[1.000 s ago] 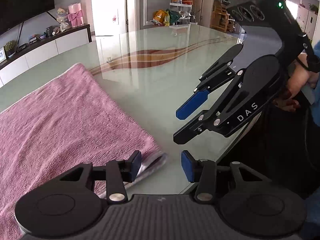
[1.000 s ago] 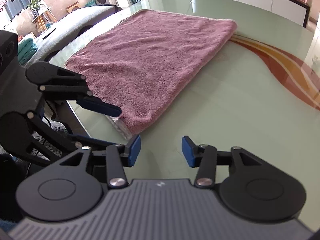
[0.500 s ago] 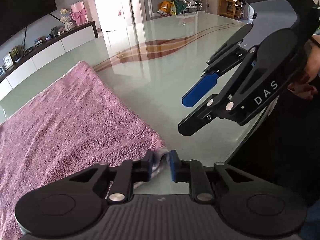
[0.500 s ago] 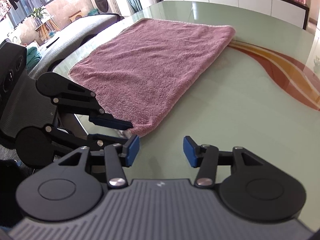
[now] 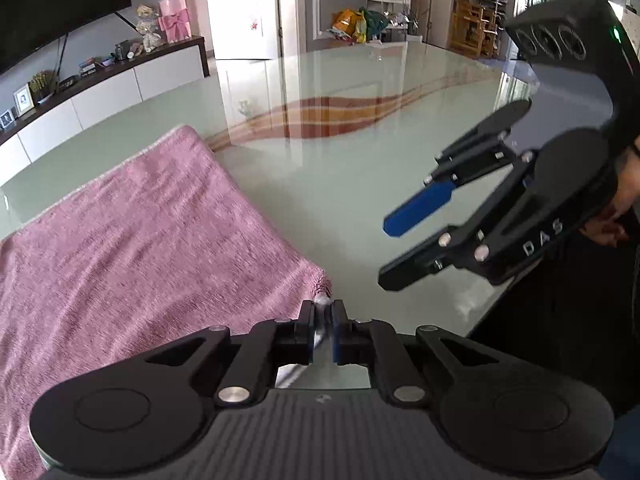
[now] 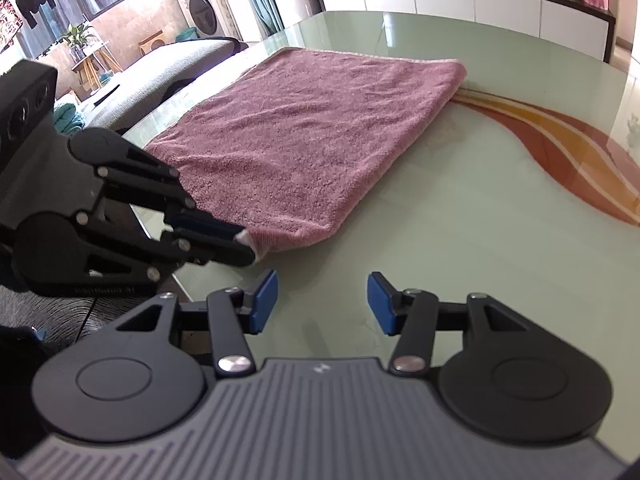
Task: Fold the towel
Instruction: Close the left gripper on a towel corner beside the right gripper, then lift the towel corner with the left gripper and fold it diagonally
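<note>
The left gripper [image 5: 322,330] was clamped on the near corner of the pink towel [image 5: 140,240]; the right gripper [image 6: 322,300] hovered with its jaws wide apart, holding nothing. The glass table [image 6: 460,240] carried the towel, which lay flat along the table's near edge, its pinched corner [image 6: 250,240] lifted slightly.

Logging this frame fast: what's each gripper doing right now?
Left gripper: shut on the near corner of the pink towel.
Right gripper: open, holding nothing, above the glass table.
</note>
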`<state>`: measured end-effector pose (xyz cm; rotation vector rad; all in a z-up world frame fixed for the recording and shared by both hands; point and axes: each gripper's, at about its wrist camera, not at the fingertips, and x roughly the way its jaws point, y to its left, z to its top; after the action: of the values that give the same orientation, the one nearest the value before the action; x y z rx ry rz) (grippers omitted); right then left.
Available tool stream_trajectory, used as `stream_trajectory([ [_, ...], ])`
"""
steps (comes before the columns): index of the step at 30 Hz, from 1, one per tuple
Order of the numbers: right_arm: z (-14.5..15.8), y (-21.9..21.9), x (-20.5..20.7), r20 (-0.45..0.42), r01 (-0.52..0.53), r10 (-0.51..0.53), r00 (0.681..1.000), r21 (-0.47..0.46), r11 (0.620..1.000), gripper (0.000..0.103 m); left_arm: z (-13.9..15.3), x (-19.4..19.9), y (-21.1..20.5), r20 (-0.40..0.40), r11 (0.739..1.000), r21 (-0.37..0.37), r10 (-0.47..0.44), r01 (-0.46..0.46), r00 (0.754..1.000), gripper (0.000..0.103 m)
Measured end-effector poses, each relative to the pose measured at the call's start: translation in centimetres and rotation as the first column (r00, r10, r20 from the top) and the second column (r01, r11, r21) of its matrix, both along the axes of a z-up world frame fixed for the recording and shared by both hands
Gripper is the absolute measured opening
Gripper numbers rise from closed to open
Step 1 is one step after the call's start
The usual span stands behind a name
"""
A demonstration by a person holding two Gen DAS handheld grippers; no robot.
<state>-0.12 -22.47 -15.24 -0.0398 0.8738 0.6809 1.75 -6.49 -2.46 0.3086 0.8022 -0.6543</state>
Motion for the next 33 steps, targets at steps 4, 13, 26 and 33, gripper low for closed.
stream_trajectory([
  [4, 0.2, 0.1, 0.2, 0.007, 0.0, 0.0, 1.0, 0.001, 1.0, 0.053, 1.3, 0.8, 0.9, 0.023, 1.0, -0.01, 0.026, -0.025, 0.999, 0.009],
  [13, 0.9, 1.2, 1.0, 0.029, -0.015, 0.014, 0.999, 0.008, 1.0, 0.055, 5.0, 4.7, 4.8, 0.091, 0.991, -0.029, 0.131, -0.129, 0.987, 0.009],
  [26, 2.0, 5.2, 4.6, 0.071, -0.041, 0.04, 0.997, 0.019, 0.999, 0.056, 7.9, 12.6, 12.2, 0.142, 0.959, -0.026, 0.282, -0.281, 0.949, 0.009],
  [33, 2.2, 8.4, 7.8, 0.102, -0.043, 0.042, 0.994, 0.013, 0.999, 0.056, 8.8, 16.6, 15.6, 0.167, 0.941, -0.021, 0.336, -0.337, 0.927, 0.009],
])
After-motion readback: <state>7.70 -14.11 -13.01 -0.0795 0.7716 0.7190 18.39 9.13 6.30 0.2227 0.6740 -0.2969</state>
